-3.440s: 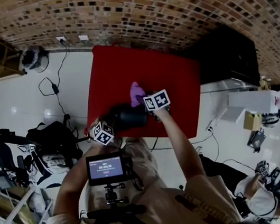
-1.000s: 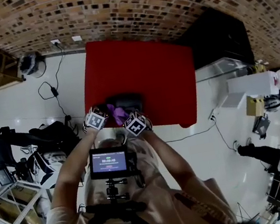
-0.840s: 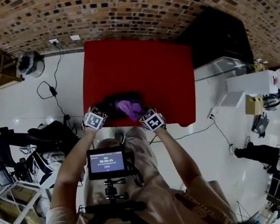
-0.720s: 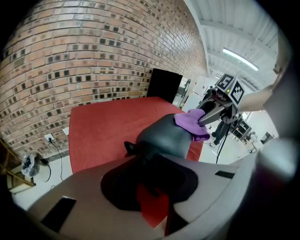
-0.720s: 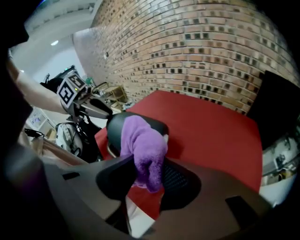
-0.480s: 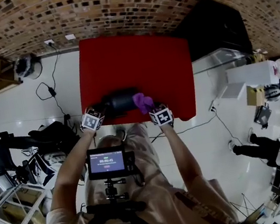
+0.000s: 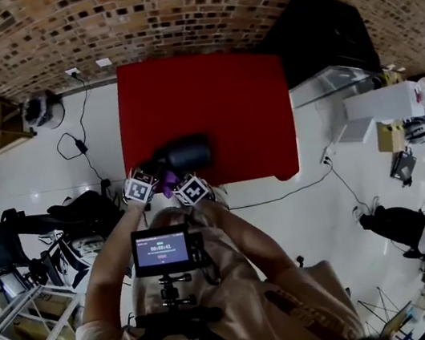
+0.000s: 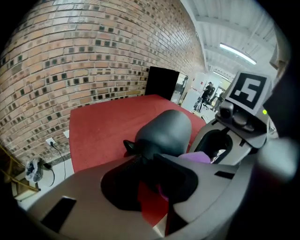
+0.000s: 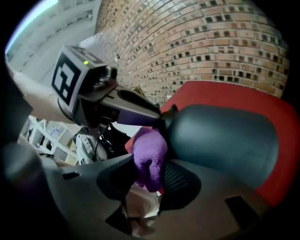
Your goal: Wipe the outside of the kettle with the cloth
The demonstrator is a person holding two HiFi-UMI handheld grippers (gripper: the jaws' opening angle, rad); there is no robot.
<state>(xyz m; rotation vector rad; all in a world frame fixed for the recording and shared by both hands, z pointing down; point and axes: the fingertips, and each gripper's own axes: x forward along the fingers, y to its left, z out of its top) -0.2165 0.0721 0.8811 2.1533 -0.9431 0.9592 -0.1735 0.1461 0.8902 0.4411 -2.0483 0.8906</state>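
The kettle [image 7: 187,154] lies tipped over on its side near the front left edge of the red worktop [image 7: 216,99]. It is a dark grey, rounded body. From the head view its long axis runs roughly along that front edge: one end is at the person's hands and the domed end points to the right, slightly toward the brick wall [image 7: 168,10]. In the left gripper view the same dome points away across the red surface toward the black cabinet [image 8: 161,80] at the far side. A small dark nub sticks out from the near end, on the left. No view shows its opening, so I cannot tell whether anything is inside.

The left claw [image 8: 151,164] is clamped shut on a dark part of the kettle's near end, its two jaws drawn together there. Which part of the kettle that is I cannot make out.

The right claw [image 9: 149,163] sits just beside the left one, pinched closed on a bunched purple cloth [image 9: 150,151]. The cloth bulges up from between the jaws. It rests against the kettle's side close to the near end, right where the other claw has hold.
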